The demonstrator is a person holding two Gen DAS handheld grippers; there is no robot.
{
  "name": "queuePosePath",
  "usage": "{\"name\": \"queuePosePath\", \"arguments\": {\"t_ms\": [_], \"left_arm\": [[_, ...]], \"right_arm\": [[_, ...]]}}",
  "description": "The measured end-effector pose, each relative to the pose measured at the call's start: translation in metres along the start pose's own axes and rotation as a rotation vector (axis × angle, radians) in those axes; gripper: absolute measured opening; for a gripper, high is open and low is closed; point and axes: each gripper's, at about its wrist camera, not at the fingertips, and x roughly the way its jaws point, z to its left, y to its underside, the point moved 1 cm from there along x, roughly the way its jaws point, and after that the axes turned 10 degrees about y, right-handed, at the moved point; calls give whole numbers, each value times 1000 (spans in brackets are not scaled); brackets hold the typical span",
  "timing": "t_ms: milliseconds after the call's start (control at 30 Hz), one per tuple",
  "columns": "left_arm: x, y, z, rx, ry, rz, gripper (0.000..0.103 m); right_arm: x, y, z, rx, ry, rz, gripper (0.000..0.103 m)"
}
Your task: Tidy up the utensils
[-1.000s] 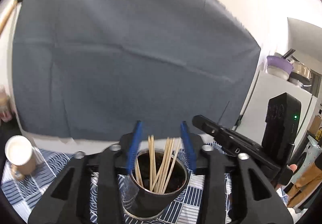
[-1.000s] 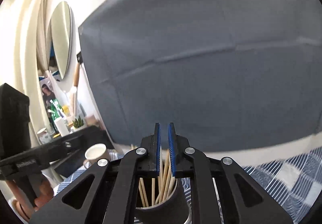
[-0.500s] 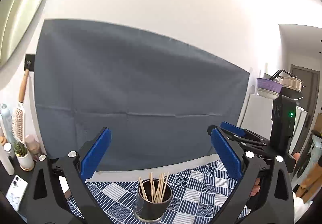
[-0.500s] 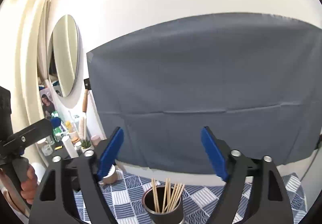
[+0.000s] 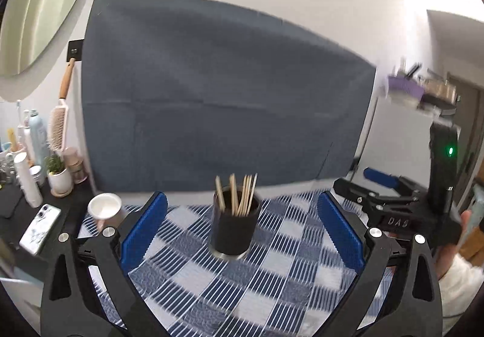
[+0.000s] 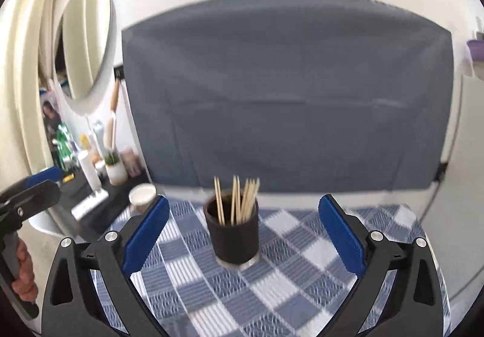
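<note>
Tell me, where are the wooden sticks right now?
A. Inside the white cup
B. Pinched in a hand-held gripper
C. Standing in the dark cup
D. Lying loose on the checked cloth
C: the wooden sticks stand upright in the dark cup on the checked cloth.

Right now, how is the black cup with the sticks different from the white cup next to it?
The black cup is dark and holds a bunch of wooden sticks; the white cup is pale and shows no sticks. The black cup stands in the middle of the checked cloth; the white cup sits at the cloth's left edge. Both stand upright, and neither gripper touches them.
</note>
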Motion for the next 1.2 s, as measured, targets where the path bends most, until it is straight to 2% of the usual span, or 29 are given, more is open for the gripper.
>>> {"name": "queuePosePath", "arguments": {"t_ms": [200, 333, 467, 567, 633, 800, 1033, 1200], "left_arm": [[-28, 52, -32, 35, -113, -18, 97], [-40, 77, -45, 53, -115, 11, 97], [-53, 104, -51, 34, -119, 25, 97], [-54, 120, -52, -2, -124, 85, 97], [-54, 128, -53, -42, -110, 121, 97], [-55, 136, -58, -106, -139, 162, 97], [-56, 136, -75, -133, -198, 201, 97], [-52, 136, -90, -123, -236, 217, 97]], "right_arm": [[-20, 49, -4, -18, 76, 49, 95], [-38, 82, -11, -70, 88, 89, 95], [-50, 112, -18, -56, 74, 117, 95], [-59, 129, -21, -59, 53, 130, 95], [-62, 132, -22, -70, 45, 135, 95], [-69, 134, -26, -79, 6, 159, 95], [-68, 139, -41, -82, -27, 230, 95], [-70, 141, -54, -86, -34, 237, 95]]}}
